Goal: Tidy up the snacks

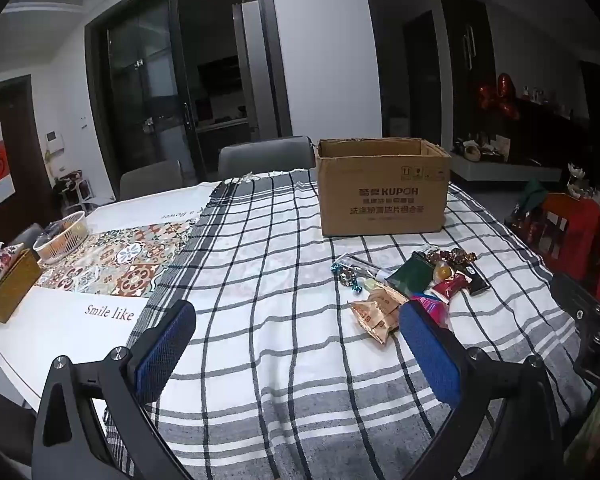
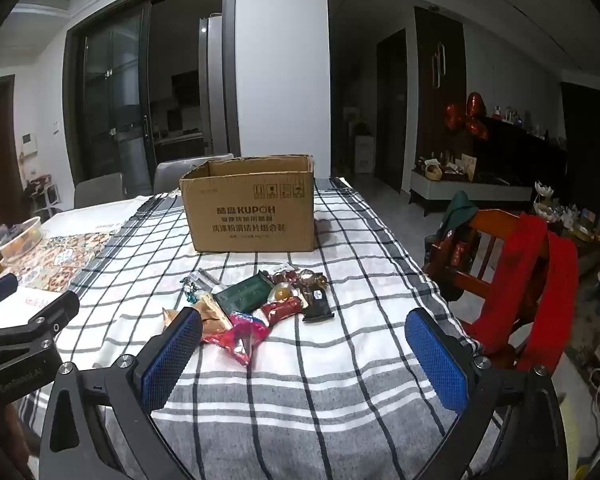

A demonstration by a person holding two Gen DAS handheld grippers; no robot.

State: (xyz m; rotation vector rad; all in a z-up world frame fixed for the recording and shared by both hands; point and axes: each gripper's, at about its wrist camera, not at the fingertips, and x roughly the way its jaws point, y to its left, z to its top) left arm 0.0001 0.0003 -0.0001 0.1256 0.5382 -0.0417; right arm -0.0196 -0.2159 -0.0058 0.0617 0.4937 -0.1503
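Left gripper (image 1: 296, 338) tipped down over checked cloth (image 1: 260, 280), jaws wide apart, nothing between. Right gripper (image 2: 303, 354) tipped down too, jaws wide apart, empty.

Snack pile (image 2: 256, 304) on cloth, just past right gripper, near open brown box (image 2: 252, 208). Box upright behind pile, not touching it. In pile: dark green packet (image 2: 242, 292), red packet (image 2: 282, 310), shiny pink packet (image 2: 240, 334), tan packet (image 1: 374, 312), black packet (image 2: 317, 300).

Small candies at back hard to tell apart. Inside of box hidden. Left blue pad (image 2: 182, 356) covers edge of tan packet.
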